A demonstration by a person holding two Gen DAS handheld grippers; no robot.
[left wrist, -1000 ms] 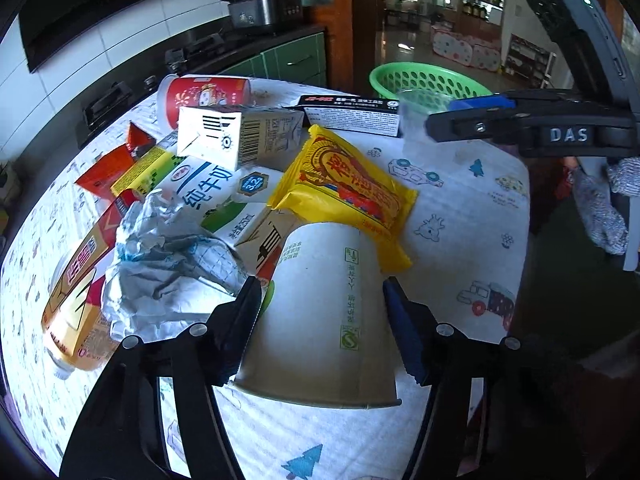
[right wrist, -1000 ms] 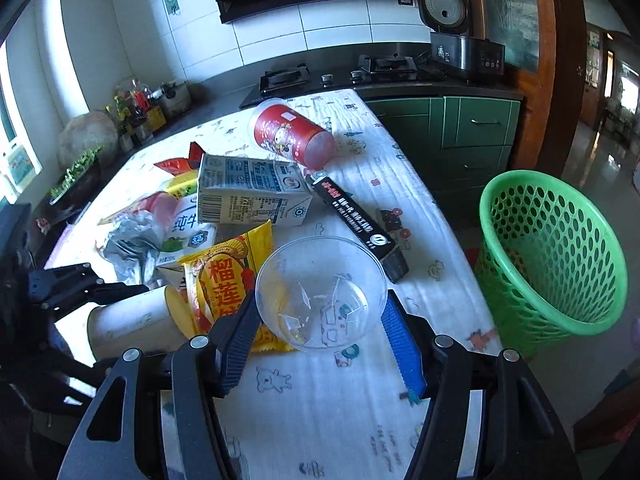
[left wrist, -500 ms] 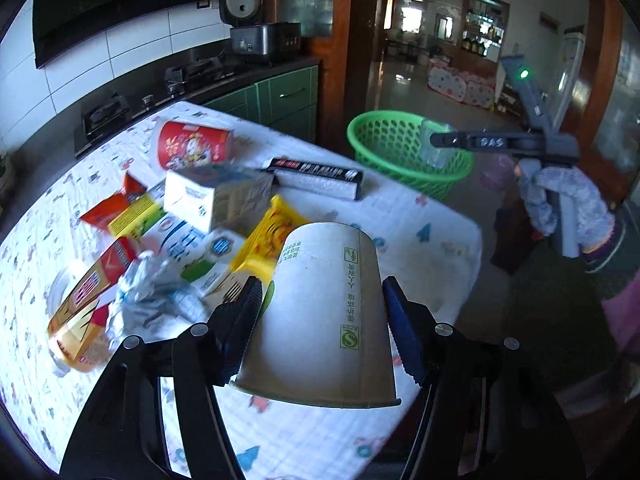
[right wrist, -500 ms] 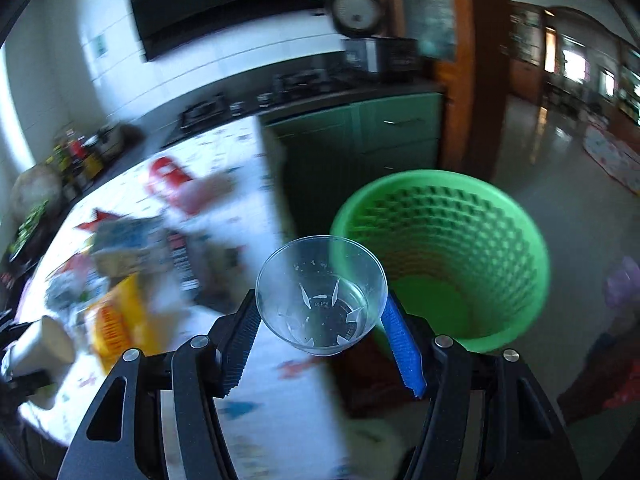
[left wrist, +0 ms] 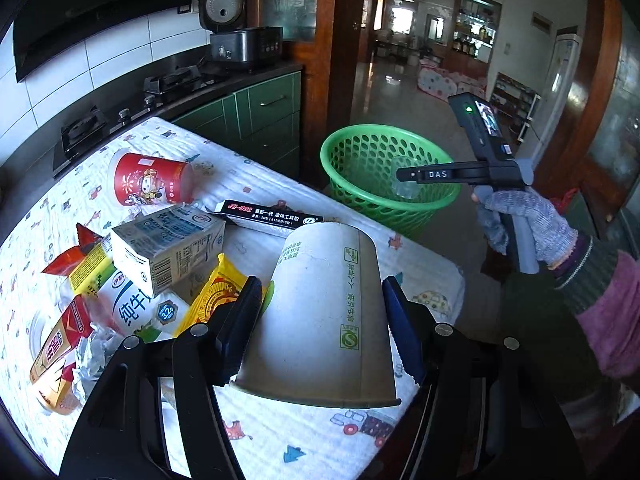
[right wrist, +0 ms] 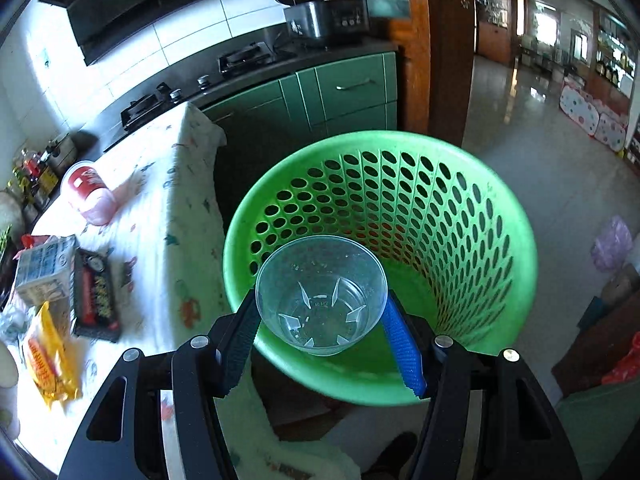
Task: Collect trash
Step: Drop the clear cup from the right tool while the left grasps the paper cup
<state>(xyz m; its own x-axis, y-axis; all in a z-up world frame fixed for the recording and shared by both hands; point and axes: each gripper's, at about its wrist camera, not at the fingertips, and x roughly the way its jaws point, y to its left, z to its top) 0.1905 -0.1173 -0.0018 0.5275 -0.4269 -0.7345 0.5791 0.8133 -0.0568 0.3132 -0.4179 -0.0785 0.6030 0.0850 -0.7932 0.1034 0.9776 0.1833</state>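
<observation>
My left gripper (left wrist: 320,332) is shut on a beige paper cup (left wrist: 324,312), held bottom-forward above the table's near corner. My right gripper (right wrist: 322,320) is shut on a clear plastic cup (right wrist: 320,292), which hangs over the near rim of the green perforated basket (right wrist: 460,216). In the left wrist view the right gripper (left wrist: 404,178) and its clear cup (left wrist: 402,188) sit over the same basket (left wrist: 360,156), held by a gloved hand (left wrist: 524,224). The basket looks empty inside.
On the patterned tablecloth (left wrist: 280,440) lie a red cup (left wrist: 148,180), a milk carton (left wrist: 168,244), a black glue box (left wrist: 272,216), a yellow snack bag (left wrist: 216,292) and several wrappers. The basket stands on the floor off the table's end, beside green cabinets (right wrist: 340,92).
The right gripper swung the clear cup from over the table to above the basket's near rim. The left gripper rose with the paper cup and drew toward the table's edge.
</observation>
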